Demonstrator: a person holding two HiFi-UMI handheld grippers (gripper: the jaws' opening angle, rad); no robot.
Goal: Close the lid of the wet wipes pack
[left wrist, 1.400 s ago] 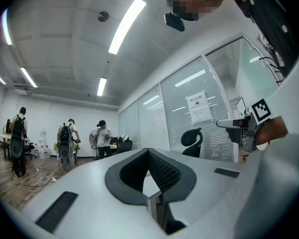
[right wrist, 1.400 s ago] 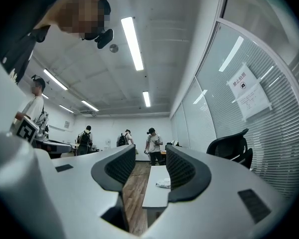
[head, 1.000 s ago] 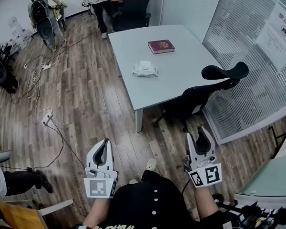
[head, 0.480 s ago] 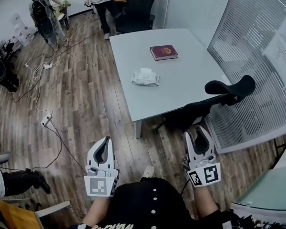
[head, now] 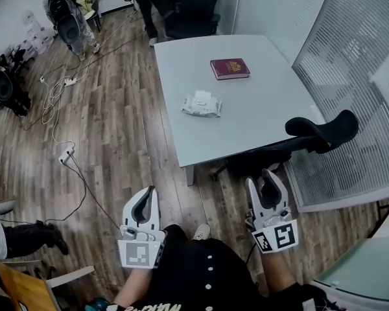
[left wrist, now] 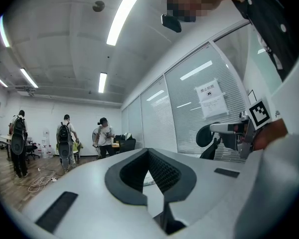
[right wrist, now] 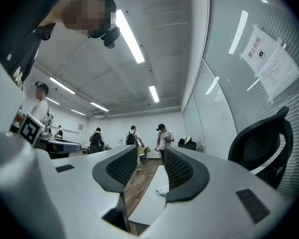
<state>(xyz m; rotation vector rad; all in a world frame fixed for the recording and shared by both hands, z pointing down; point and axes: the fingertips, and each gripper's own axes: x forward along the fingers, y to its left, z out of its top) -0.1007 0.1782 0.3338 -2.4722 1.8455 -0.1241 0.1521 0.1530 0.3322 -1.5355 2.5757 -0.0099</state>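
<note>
The white wet wipes pack (head: 201, 103) lies near the left edge of the pale table (head: 259, 118), well ahead of both grippers; its lid is too small to read. It also shows as a small white shape (right wrist: 163, 190) on the table in the right gripper view. My left gripper (head: 146, 193) is held low over the wooden floor, tips touching, nothing in it (left wrist: 147, 151). My right gripper (head: 267, 179) is beside the chair, its jaws apart and closing, with nothing between them (right wrist: 150, 156).
A black office chair (head: 311, 138) stands at the table's near right corner, just ahead of the right gripper. A red book (head: 230, 68) lies further back on the table. Cables (head: 65, 154) trail over the floor at left. A glass partition with blinds (head: 356, 76) runs along the right. People stand at the far end.
The table, pack and chair have slid lower and nearer in the head view as I move toward them. Both grippers stay low in front of me.
</note>
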